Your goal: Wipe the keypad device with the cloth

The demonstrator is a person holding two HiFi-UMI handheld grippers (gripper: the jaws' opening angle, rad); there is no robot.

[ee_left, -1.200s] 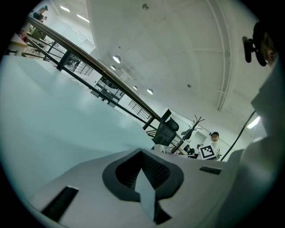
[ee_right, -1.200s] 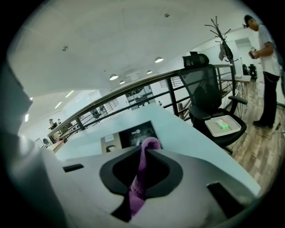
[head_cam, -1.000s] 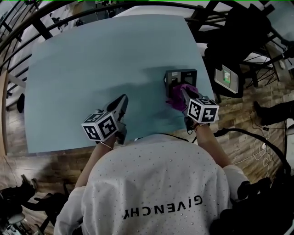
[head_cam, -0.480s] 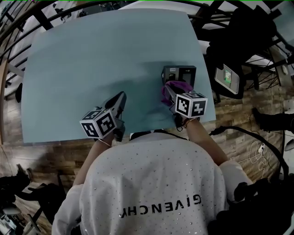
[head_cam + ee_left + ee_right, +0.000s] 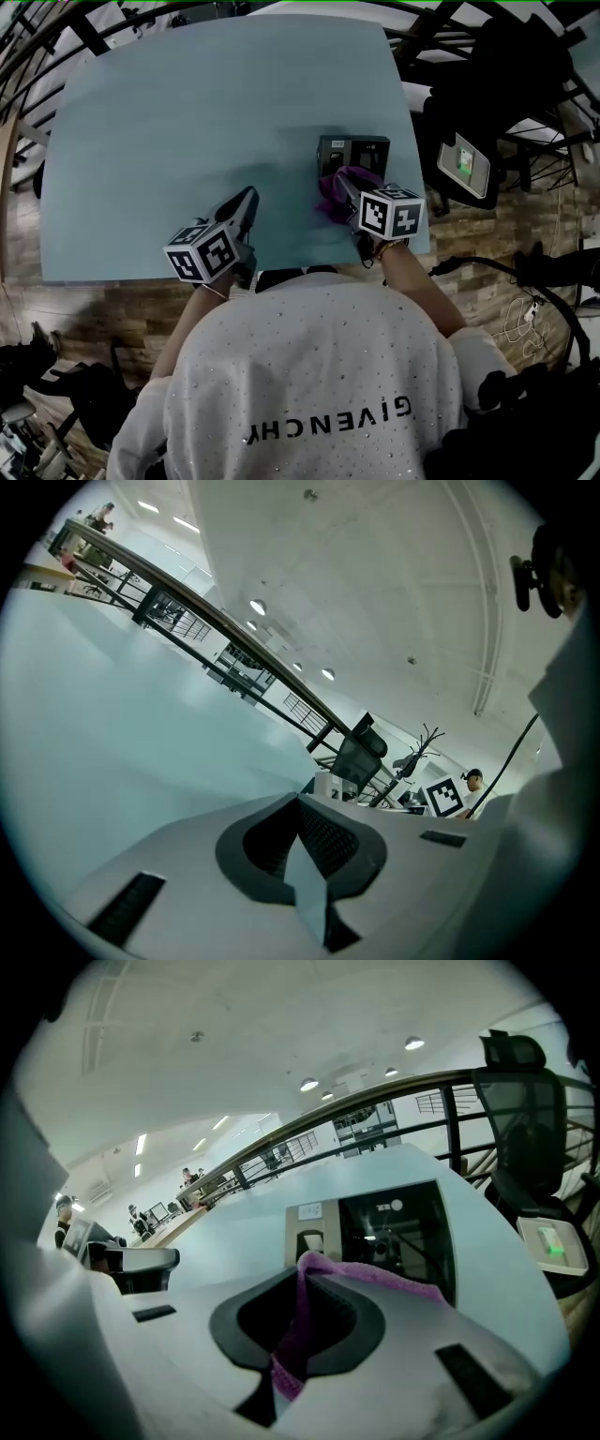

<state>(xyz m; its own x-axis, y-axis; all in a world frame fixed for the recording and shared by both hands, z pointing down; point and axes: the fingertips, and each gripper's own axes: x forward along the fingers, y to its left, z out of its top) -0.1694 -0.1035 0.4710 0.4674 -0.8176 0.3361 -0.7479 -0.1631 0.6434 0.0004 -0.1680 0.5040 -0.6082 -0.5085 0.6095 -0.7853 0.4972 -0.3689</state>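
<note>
The dark keypad device (image 5: 352,152) (image 5: 389,1232) lies flat on the pale blue table (image 5: 187,122), near its right front corner. A purple cloth (image 5: 339,187) (image 5: 309,1316) is pinched in my right gripper (image 5: 345,187) (image 5: 302,1283), which is shut on it; the cloth rests against the device's near edge. My left gripper (image 5: 246,203) (image 5: 302,829) sits low over the table to the left, jaws shut with nothing between them, well apart from the device.
A black office chair (image 5: 506,66) (image 5: 525,1110) and a small green-screened unit (image 5: 464,161) (image 5: 553,1241) stand just off the table's right edge. Railings (image 5: 309,1129) run behind the table. Cables (image 5: 525,319) lie on the wooden floor at right.
My right gripper with the cloth has slid leftward along the device's near edge. The left gripper has stayed in place.
</note>
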